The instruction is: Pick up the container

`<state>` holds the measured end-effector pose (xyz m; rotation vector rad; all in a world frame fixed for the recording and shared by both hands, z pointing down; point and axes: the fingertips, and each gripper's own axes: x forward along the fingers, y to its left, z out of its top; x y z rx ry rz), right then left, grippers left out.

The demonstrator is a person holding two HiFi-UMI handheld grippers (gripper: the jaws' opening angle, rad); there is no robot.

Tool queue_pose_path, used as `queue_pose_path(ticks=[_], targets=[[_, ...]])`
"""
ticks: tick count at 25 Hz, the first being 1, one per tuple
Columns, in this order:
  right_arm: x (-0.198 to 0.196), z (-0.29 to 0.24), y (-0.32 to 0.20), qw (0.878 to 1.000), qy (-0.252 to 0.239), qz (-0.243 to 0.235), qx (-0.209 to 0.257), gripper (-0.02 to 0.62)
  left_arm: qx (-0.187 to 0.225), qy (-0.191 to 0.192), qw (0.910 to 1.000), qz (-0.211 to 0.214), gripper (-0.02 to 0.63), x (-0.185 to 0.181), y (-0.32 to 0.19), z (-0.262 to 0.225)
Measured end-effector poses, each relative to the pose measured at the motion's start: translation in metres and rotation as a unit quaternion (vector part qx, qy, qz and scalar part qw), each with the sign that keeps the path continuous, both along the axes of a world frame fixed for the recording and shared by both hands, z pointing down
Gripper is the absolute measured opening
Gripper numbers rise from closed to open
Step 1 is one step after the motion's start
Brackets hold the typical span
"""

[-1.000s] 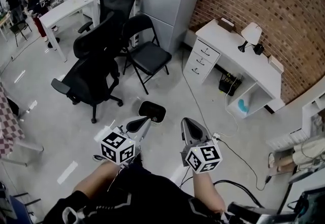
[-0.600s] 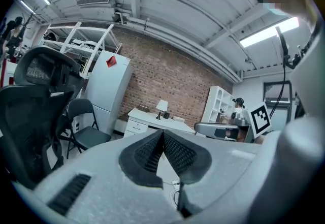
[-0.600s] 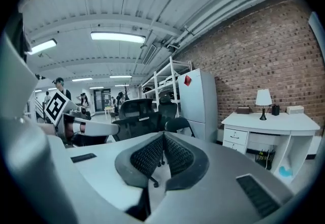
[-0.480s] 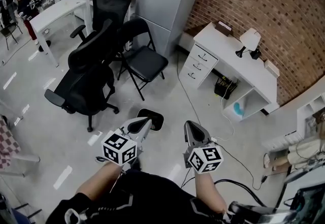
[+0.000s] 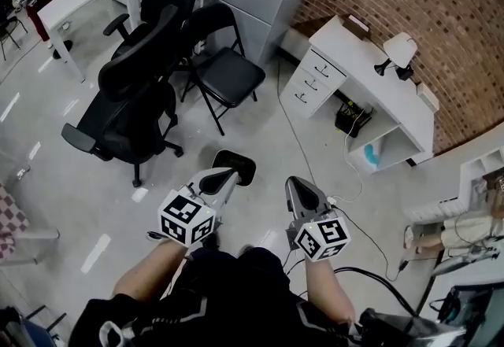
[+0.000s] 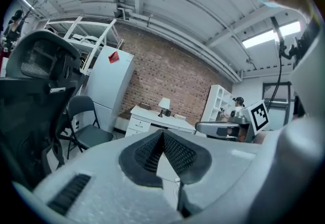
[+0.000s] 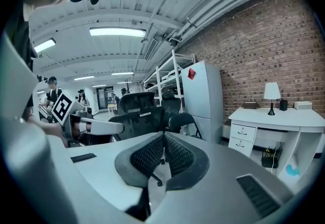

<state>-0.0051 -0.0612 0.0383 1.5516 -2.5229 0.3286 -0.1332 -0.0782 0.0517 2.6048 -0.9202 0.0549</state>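
A big white desk point(image 5: 370, 70) stands at 2 o'clock, with a blue thing point(image 5: 373, 156) in its open shelf. The black container point(image 5: 246, 156) sits on the floor point(image 5: 260, 121) at 12 o'clock, just past the left gripper point(image 5: 227, 175); its inside looks pale. That one and the right gripper point(image 5: 297, 184) are squeezed closed, holding nothing.

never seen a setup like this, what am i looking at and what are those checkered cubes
No robot: a person holds a two-jaw gripper in each hand; the cubes are part of them. The head view looks down from a camera on the person's head at the left gripper and right gripper above the floor, near an office chair, a folding chair and a desk with a lamp. The two gripper views come from cameras riding on each gripper. Both are shut and hold nothing.
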Motion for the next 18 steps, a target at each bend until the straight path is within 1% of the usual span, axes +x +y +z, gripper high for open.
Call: queue_pose_path(ticks=[4, 7, 10, 15, 18], targets=[[0.015, 0.008, -0.015, 1.0, -0.002, 0.011, -0.005, 0.008, -0.01, -0.012, 0.9999, 0.004, 0.008, 0.006, -0.009, 0.016], [0.038, 0.022, -0.027, 1.0, -0.013, 0.023, -0.015, 0.009, -0.016, -0.027, 0.9995, -0.002, 0.009, 0.016, -0.02, 0.031], [0.061, 0.043, -0.037, 0.999, -0.019, 0.034, -0.03, 0.009, -0.02, -0.033, 0.9992, -0.008, 0.009, 0.032, -0.031, 0.044], [0.086, 0.087, -0.062, 0.998, -0.032, 0.02, -0.05, 0.009, -0.026, -0.045, 0.9986, -0.011, 0.008, 0.06, -0.054, 0.072], [0.101, 0.119, -0.072, 0.995, -0.057, 0.017, -0.077, 0.009, -0.049, -0.053, 0.9972, -0.02, 0.009, 0.073, -0.066, 0.098]])
